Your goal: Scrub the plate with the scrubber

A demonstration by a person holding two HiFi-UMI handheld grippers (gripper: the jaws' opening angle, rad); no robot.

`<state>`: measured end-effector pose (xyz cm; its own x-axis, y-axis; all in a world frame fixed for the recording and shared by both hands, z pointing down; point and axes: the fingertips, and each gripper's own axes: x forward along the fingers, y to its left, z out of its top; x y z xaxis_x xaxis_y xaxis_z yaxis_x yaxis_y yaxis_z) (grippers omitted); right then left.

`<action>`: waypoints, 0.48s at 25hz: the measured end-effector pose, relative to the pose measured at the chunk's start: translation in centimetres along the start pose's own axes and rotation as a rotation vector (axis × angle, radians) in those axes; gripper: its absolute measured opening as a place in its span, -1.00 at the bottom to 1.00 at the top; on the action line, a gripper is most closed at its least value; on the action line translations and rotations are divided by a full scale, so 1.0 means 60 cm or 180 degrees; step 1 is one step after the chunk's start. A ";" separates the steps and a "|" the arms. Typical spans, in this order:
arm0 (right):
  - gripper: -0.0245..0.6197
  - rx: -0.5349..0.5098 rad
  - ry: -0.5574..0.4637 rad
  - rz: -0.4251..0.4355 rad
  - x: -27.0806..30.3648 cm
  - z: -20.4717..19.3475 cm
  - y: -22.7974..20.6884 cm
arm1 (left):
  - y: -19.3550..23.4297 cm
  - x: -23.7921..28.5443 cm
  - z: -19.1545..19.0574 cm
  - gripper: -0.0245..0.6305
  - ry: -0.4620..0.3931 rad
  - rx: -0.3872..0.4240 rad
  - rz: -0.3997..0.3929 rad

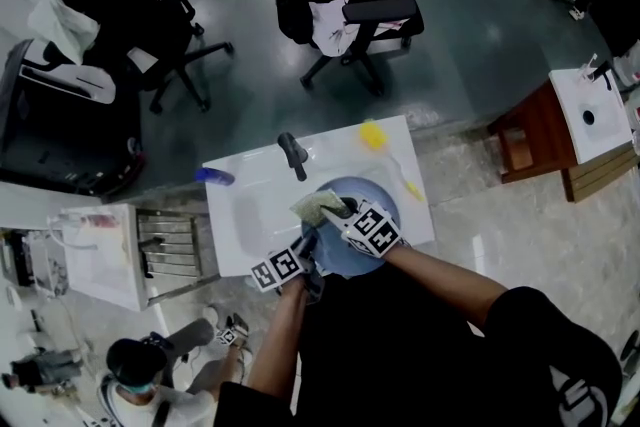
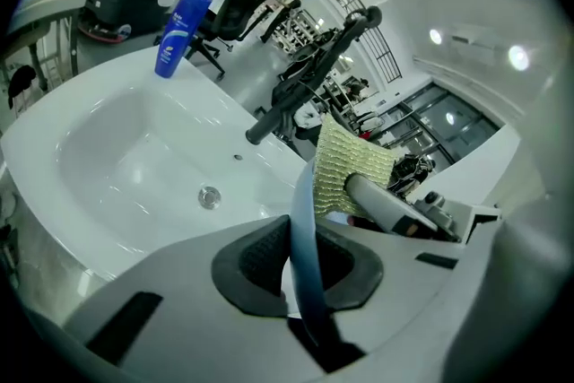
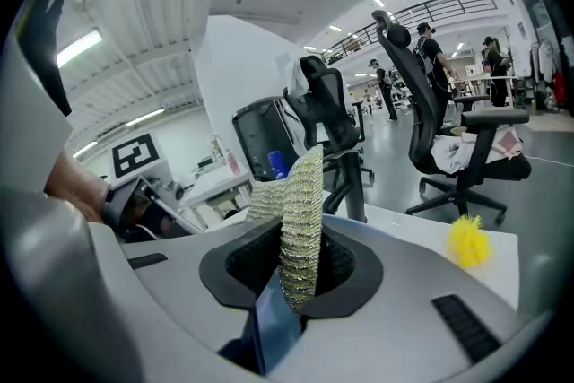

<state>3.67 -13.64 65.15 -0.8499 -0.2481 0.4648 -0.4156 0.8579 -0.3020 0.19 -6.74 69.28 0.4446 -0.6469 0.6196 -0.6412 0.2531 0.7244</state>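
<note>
The plate (image 1: pixel 378 198), blue, is held on edge above the near right part of the white sink (image 1: pixel 245 210), just in front of the person's body. Its rim (image 2: pixel 303 229) is clamped between the dark pads of the left gripper (image 2: pixel 300 257), whose jaws are closed narrowly on it. The scrubber (image 3: pixel 300 220), a yellow-green mesh pad, is pinched upright between the jaws of the right gripper (image 3: pixel 300 263) and is laid against the plate's far upper edge, as is seen in the head view (image 1: pixel 318 205). The two grippers (image 1: pixel 308 247) (image 1: pixel 338 210) are set close together over the plate, left one nearer. Beyond them the basin's drain (image 2: pixel 209 196) is seen. Farther back a dark faucet (image 1: pixel 292 155) is mounted on the sink's rim, a blue bottle (image 1: pixel 213 176) is placed at the far left corner, and a yellow fluffy thing (image 1: pixel 372 136) is laid at the far right. Black office chairs (image 1: pixel 350 5) are seen past the sink.
</note>
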 end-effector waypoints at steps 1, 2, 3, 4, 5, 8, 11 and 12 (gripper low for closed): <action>-0.73 -0.0019 0.0011 -0.0047 0.000 -0.002 -0.004 | -0.008 0.000 -0.004 -0.85 0.0016 0.0041 -0.0021; -0.73 -0.0037 0.0014 -0.0084 0.000 -0.002 -0.007 | -0.016 0.000 -0.007 -0.85 0.0030 0.0086 -0.0034; -0.73 -0.0046 0.0013 -0.0109 -0.001 -0.002 -0.007 | -0.023 -0.001 -0.010 -0.85 0.0038 0.0127 -0.0040; -0.72 -0.0047 0.0007 -0.0128 -0.002 -0.001 -0.006 | -0.029 -0.002 -0.012 -0.85 0.0037 0.0158 -0.0038; -0.72 -0.0056 -0.0014 -0.0149 -0.003 0.001 -0.004 | -0.033 -0.004 -0.013 -0.85 0.0027 0.0174 -0.0033; -0.72 -0.0159 -0.0042 -0.0218 -0.007 0.008 0.004 | -0.039 -0.011 -0.015 -0.85 -0.0023 0.0154 -0.0036; -0.72 -0.0289 -0.0038 -0.0275 -0.009 0.009 0.010 | -0.043 -0.017 -0.019 -0.84 -0.0056 0.0102 -0.0070; -0.72 -0.0331 -0.0040 -0.0299 -0.011 0.009 0.011 | -0.045 -0.018 -0.021 -0.84 -0.0065 0.0087 -0.0088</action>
<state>3.79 -13.15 64.21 -0.8131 -0.3346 0.4764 -0.4583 0.8725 -0.1694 2.22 -5.81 67.07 0.4498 -0.6679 0.5930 -0.6458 0.2154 0.7325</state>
